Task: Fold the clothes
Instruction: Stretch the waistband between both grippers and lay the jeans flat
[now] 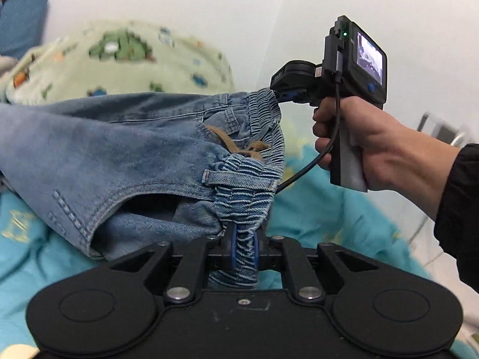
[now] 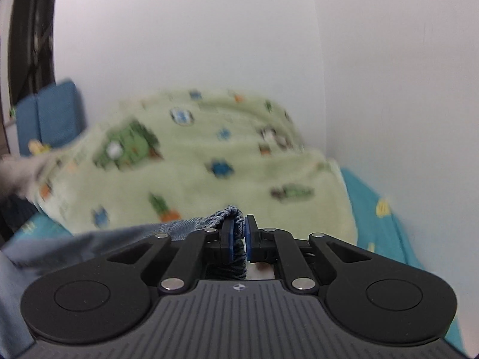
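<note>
A pair of blue denim jeans (image 1: 98, 146) with an elastic waistband and a brown drawstring (image 1: 236, 146) hangs in the air above the bed. My left gripper (image 1: 244, 249) is shut on the near part of the waistband. My right gripper (image 1: 281, 94), held by a hand, is shut on the far end of the waistband. In the right wrist view my right gripper (image 2: 238, 234) pinches the gathered denim (image 2: 227, 214) between its blue pads. The legs trail off to the left.
A turquoise bedsheet (image 1: 323, 212) covers the bed below. A pale green patterned blanket (image 1: 125, 59) (image 2: 194, 161) is heaped behind the jeans. A blue cushion (image 2: 51, 113) lies at far left. White walls (image 2: 209, 30) stand close behind and to the right.
</note>
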`<state>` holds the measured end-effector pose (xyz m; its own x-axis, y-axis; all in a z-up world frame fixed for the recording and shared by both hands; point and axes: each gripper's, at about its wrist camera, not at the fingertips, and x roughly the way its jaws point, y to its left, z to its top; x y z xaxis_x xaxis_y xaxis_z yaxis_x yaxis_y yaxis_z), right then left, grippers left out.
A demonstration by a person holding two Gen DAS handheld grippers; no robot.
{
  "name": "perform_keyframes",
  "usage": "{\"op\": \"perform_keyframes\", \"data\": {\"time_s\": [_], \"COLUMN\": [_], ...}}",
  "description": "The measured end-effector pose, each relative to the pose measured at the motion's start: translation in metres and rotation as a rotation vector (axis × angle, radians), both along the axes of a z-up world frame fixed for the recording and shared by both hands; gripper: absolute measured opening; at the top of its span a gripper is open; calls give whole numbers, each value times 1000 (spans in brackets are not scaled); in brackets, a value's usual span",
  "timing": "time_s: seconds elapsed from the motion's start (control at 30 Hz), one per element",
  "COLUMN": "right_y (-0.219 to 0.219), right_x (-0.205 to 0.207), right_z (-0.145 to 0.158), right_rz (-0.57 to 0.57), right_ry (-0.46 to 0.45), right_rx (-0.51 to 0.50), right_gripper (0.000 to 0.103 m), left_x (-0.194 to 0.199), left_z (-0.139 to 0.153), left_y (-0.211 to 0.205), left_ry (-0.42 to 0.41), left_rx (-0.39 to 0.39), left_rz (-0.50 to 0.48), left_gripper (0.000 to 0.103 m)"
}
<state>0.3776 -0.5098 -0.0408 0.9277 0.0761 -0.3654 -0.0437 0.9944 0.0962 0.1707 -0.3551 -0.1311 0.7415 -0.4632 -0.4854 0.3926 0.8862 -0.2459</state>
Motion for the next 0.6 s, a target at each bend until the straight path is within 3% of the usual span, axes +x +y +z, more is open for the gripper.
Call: {"op": "perform_keyframes", "data": {"time_s": [0.17, 0.23, 0.27, 0.3, 0.37, 0.6], "right_y": [-16, -20, -23, -25, -28, -7], "right_x": [17, 15, 10, 5, -9, -66], "right_z": [-51, -55, -53, -50, -41, 14], "right_rz": [-19, -48, -74, -99, -128, -166], "right_ry": [44, 60, 66, 72, 65, 46], "right_rx": [62, 94, 103, 112, 112, 33], "right_gripper": [10, 14, 20, 38, 54, 50], "left_x": [10, 9, 11, 11, 2, -55], "left_z": [-15, -11, -7, -4, 6, 70], "left_y": [4, 6, 7, 8, 9, 45], "left_ry": [23, 27, 26, 27, 44, -21], "left_rx": [24, 34, 52, 70, 88, 71], "left_rz": [-8, -24, -42, -61, -112, -219], "left_gripper": [12, 20, 22, 26, 33, 43]}}
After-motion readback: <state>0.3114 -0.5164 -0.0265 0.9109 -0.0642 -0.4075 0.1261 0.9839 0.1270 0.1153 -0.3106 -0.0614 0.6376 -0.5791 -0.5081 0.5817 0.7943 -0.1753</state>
